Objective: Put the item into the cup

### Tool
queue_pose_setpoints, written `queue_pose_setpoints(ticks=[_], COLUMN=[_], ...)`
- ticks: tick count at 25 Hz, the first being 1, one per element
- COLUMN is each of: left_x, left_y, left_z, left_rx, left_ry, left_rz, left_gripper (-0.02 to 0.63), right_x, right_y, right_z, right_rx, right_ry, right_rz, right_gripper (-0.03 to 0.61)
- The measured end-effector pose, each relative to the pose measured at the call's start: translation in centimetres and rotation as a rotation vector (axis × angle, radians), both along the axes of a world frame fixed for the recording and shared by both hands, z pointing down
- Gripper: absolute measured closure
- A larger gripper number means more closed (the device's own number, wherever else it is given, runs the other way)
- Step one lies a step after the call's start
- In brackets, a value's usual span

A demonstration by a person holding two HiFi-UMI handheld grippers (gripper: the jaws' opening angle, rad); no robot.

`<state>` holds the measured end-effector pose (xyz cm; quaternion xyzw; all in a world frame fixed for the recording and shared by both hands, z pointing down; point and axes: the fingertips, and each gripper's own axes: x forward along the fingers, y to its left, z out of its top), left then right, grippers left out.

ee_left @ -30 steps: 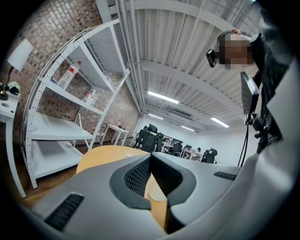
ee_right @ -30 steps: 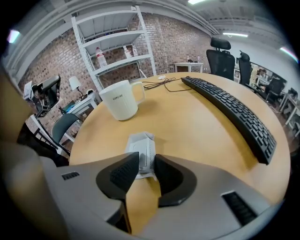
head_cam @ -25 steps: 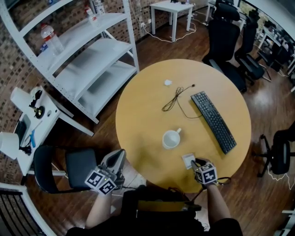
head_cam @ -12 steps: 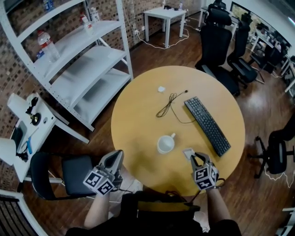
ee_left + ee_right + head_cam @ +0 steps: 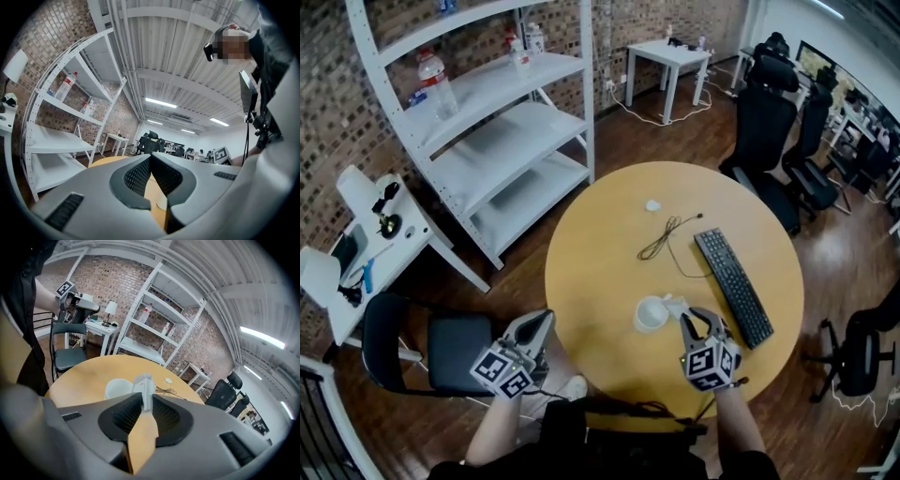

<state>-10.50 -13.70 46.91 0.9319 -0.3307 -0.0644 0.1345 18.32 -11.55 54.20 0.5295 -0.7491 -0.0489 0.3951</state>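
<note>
The right hand-held gripper (image 5: 146, 404) is closing its narrow jaws on a small white flat packet (image 5: 144, 386). It pinches the packet's lower edge just right of the white ceramic cup (image 5: 651, 314) on the round wooden tabletop (image 5: 600, 262). The packet looks light, thin and bendy, so an edge pinch should do. The left hand-held gripper (image 5: 150, 157), jaws together and empty, hangs off the near left edge.

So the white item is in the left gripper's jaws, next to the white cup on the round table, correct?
Not the left: the right gripper has the white item between its jaws, which are closing on it, next to the white cup on the round table. The right gripper view shows this; the left gripper has its jaws together on nothing.
</note>
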Motion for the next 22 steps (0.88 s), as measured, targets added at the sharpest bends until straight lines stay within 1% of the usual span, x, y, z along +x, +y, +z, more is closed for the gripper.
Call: queue_pose_setpoints(ticks=[4, 7, 12, 18, 20, 22], left_x=[-2.3, -3.2, -4.1, -5.9, -6.1, -6.1], left_y=[0.0, 0.3, 0.8, 1.3, 1.6, 1.8], left_z=[0.2, 0.6, 0.8, 1.0, 1.2, 1.4], left_rx=[-0.002, -0.011, -0.017, -0.027, -0.033, -0.04], left_ry=[0.008, 0.006, 0.009, 0.0, -0.004, -0.006], left_rz=[-0.056, -0.081, -0.103, -0.137, -0.141, -0.138], left_gripper=[0.618, 0.618, 0.618, 0.618, 0.618, 0.618], right_x=[-1.7, -3.1, -4.2, -5.0, -5.0, -5.2], right_y=[-1.1, -2.0, -2.5, -1.7, -1.8, -1.8], right_z=[0.0, -0.3, 2.0, 5.8, 6.4, 6.8], right_rx=[-0.016, -0.022, -0.072, -0.133, -0.15, -0.167], right_ry=[0.026, 0.042, 0.086, 0.232, 0.233, 0.21], right_rz=[-0.057, -0.096, -0.137, -0.197, -0.196, -0.187], right_gripper=[0.497, 0.497, 0.497, 0.497, 0.497, 0.495])
